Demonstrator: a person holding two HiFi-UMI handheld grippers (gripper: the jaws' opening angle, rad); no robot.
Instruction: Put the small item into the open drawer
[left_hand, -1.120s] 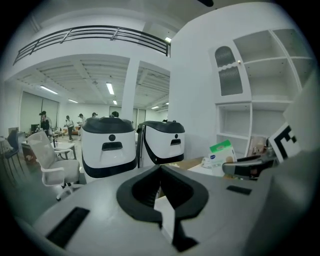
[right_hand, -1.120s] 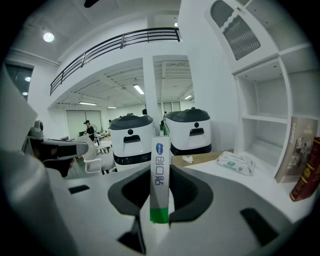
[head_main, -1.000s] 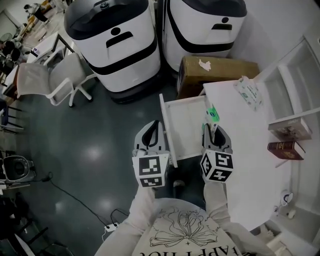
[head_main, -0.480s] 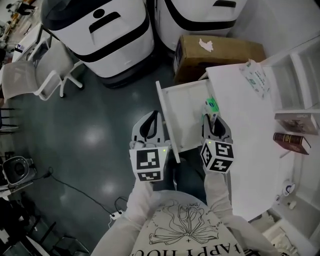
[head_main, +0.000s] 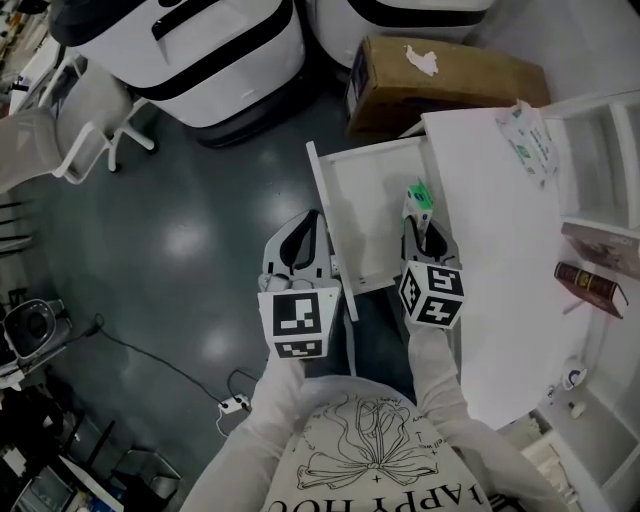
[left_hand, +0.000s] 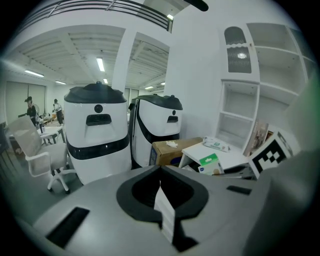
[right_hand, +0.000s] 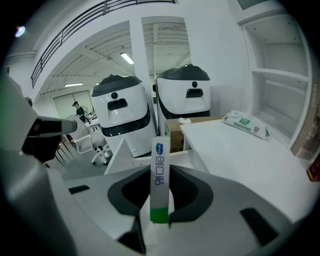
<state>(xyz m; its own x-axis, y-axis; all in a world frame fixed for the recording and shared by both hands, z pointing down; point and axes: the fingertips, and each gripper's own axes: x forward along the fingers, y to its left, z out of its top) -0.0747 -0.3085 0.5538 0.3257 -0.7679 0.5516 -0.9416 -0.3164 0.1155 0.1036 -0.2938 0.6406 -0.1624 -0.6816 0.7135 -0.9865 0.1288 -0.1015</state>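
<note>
Near open drawer (head_main: 365, 215), right tool (right_hand: 160, 202) clamps small box (right_hand: 160, 170) jutting past its tips; left tool (left_hand: 162, 202) closed.

Left gripper (head_main: 310, 222) has jaws together, right gripper (head_main: 424, 228) jaws clamped.

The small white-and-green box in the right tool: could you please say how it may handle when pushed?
The small box looks like thin card, so probably light and crushable. It stands straight out of the right tool, gripped at its green end, so it seems stiff. Flat-sided, it should slide rather than roll in the drawer.
</note>
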